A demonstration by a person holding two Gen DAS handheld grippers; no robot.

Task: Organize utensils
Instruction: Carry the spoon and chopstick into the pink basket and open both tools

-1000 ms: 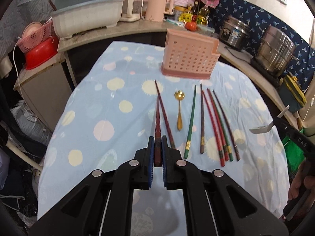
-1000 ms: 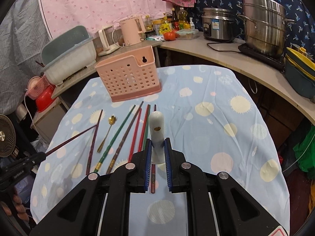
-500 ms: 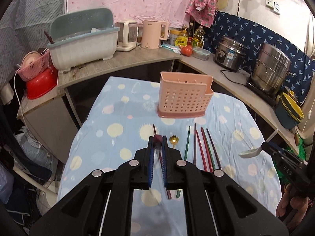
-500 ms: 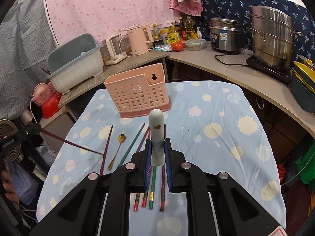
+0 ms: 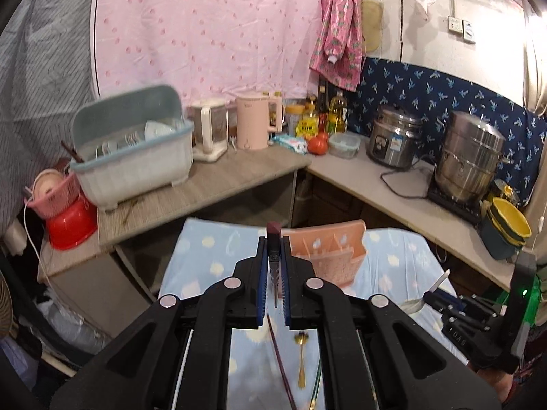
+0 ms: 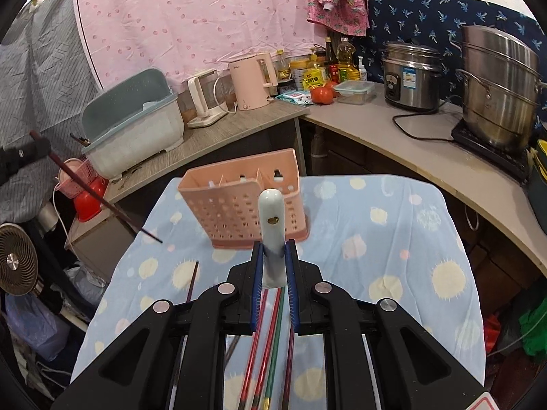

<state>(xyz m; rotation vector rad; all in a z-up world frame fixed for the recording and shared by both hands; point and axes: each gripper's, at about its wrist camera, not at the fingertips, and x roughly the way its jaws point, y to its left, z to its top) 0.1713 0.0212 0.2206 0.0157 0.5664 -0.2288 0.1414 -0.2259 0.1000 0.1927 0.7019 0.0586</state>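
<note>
The pink utensil holder (image 6: 246,201) is taken as landmark. Its open top is unobstructed from above, though it is split by thin dividers. Bare tablecloth (image 6: 376,239) is left to its right. In front of it, chopsticks (image 6: 270,341) and a gold spoon (image 5: 301,362) are laid. Behind it, passage is blocked by the counter (image 6: 239,126).

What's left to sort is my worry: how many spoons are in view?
2. A white ceramic spoon is clamped in the right gripper, off the table; a small gold spoon lies on the blue tablecloth. Others may be hidden from view.
</note>
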